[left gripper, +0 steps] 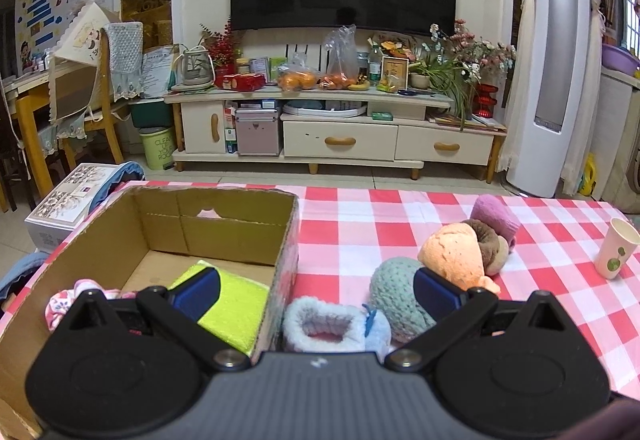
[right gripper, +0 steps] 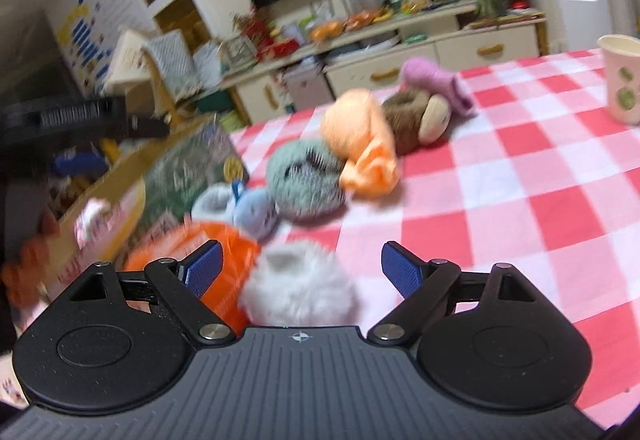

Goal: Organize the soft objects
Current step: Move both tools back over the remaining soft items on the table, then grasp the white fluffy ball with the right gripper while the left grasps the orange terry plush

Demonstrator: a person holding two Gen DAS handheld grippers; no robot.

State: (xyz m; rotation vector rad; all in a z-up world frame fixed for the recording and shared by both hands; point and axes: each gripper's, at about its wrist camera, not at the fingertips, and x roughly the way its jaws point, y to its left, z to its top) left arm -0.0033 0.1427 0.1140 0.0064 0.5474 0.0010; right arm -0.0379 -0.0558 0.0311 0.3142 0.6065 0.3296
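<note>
A cardboard box (left gripper: 240, 236) stands at the table's left and holds a yellow-green cloth (left gripper: 232, 304) and a pink floral cloth (left gripper: 60, 304). My left gripper (left gripper: 316, 294) hangs open above the box's right wall and a pale blue knitted bootie (left gripper: 340, 324). Beside it lie a teal knitted ball (left gripper: 394, 288), an orange plush (left gripper: 456, 256), a brown plush (left gripper: 490, 244) and a purple sock (left gripper: 494, 214). My right gripper (right gripper: 300, 272) is open over a white fluffy ball (right gripper: 300, 288), with an orange item (right gripper: 224, 260) by its left finger. The right wrist view is blurred.
A paper cup (left gripper: 616, 248) stands at the table's right edge on the red-checked tablecloth (left gripper: 360, 224). A TV cabinet (left gripper: 340, 136) lies beyond the table. Boxes and a chair (left gripper: 80, 112) are on the floor to the left.
</note>
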